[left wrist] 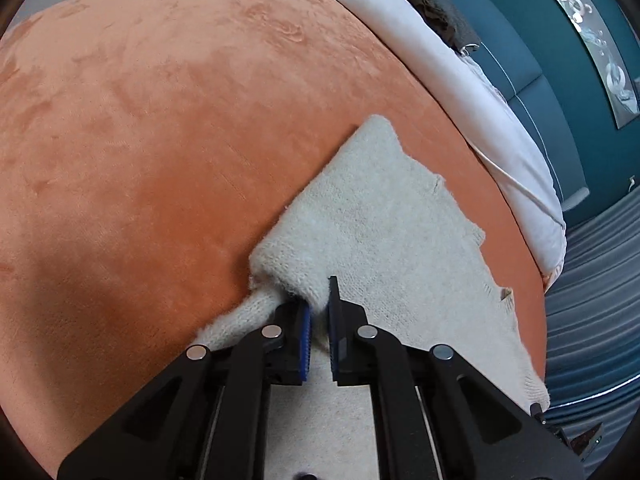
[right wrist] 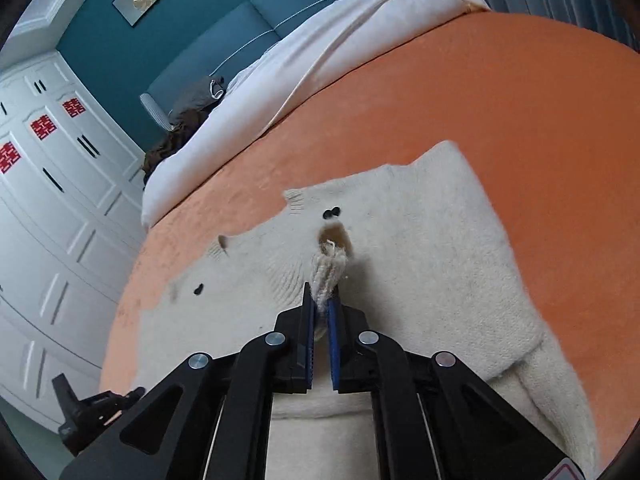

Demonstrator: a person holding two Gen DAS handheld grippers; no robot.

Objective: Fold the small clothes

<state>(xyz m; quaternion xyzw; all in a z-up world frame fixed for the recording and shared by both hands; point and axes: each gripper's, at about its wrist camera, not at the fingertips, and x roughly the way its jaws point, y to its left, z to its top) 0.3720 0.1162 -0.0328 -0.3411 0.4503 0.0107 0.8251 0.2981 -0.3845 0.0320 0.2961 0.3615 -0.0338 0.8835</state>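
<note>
Between the blue-padded fingers of the left tongs (left wrist: pixel 319 304), a bunched fold of the cream fuzzy knit sweater (left wrist: pixel 384 224) is pinched. Right tongs (right wrist: pixel 322 300) grip its ribbed edge, lifted into a ridge. Beyond both, the sweater lies flat on the orange velvety bed cover (left wrist: pixel 160 120); farther off, a white duvet (right wrist: pixel 280 80).

Orange bedspread (left wrist: pixel 160 140), white duvet (right wrist: pixel 304 76), teal headboard (right wrist: pixel 168 60), white wardrobe (right wrist: pixel 48 208).
</note>
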